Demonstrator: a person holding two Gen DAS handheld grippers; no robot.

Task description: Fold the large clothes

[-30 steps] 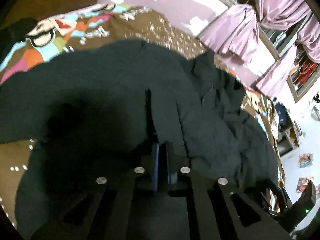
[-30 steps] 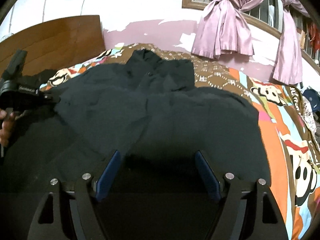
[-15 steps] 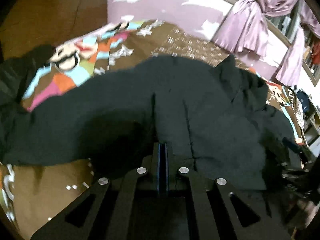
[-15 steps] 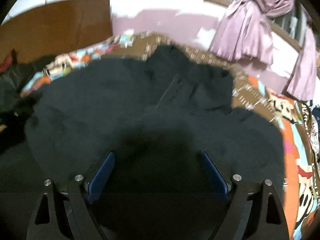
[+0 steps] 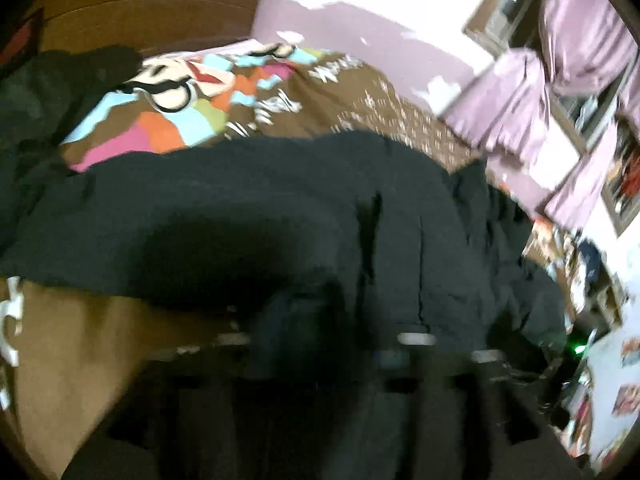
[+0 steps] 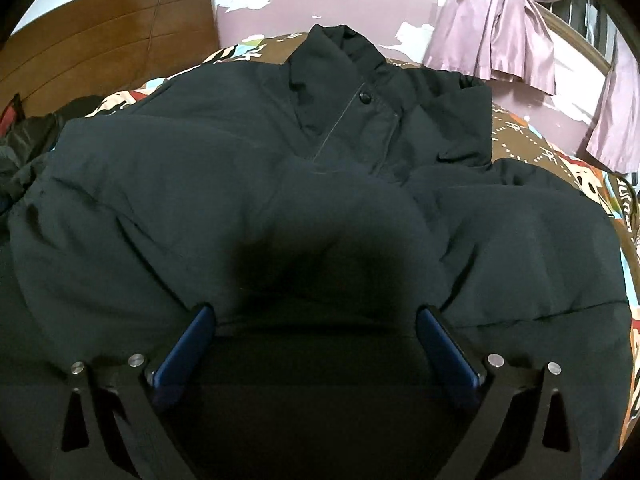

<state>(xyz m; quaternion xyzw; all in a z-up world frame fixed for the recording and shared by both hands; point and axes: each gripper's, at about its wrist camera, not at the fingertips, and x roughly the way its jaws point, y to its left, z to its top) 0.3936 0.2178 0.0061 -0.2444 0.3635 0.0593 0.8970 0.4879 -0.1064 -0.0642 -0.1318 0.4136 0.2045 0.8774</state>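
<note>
**Jacket spread on bed; right tongs open, left unreadable**

Right view, sharp. The jacket [image 6: 320,184] fills the centre of the frame, lying on the bedspread [image 6: 532,148], collar [image 6: 340,46] at top centre with one snap [image 6: 365,97] just below it. The right gripper [image 6: 316,320] hangs low over the padded cloth with its jaws wide apart; the blue pads [image 6: 188,344] sit at lower left and lower right and nothing lies between them. Judgement: it is set over the near bulk either to press it flat or to take a fresh hold. Which, I cannot tell.

Left view, heavily smeared. The left gripper [image 5: 360,356] is a dark blur at bottom centre against the jacket [image 5: 280,216]. How far its jaws stand apart, and whether cloth is in them, cannot be read. A ridge of fabric runs up the frame from it, which would fit a pinch, but that is only a guess.

Surface: soft bed, so cloth will sink and bunch. Bare brown sheet at lower left in the left view. Room: wooden headboard [image 6: 108,40] at upper left, peeling lilac wall [image 6: 320,4], tied curtains [image 6: 500,20] at upper right, more dark clothes [image 6: 28,140] at the left edge.
</note>
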